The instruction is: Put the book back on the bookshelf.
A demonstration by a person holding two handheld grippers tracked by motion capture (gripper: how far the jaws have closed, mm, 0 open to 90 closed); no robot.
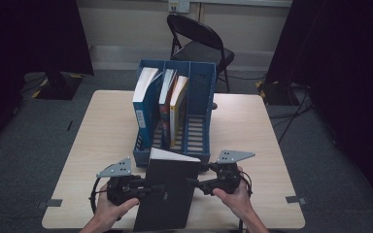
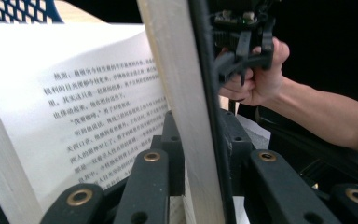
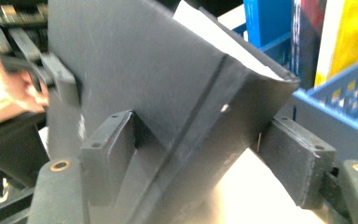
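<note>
At the table's (image 1: 102, 126) near edge, the black book (image 1: 167, 194) stands tilted before the blue file rack (image 1: 201, 97), both grippers' jaws clamped on it: left gripper (image 1: 148, 190) pinching cover and pages, right gripper (image 1: 194, 183) spanning its spine, probably steadying it for shelving.

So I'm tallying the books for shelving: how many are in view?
4: one black book held between the grippers, three upright in the blue rack, namely blue-spined, red-spined, yellow-spined. More may be hidden behind them.

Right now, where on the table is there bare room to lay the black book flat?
Bare tabletop lies left of the blue file rack, and more lies right of it toward the far right corner. The near middle is crowded: the black book, both tongs and hands.
</note>
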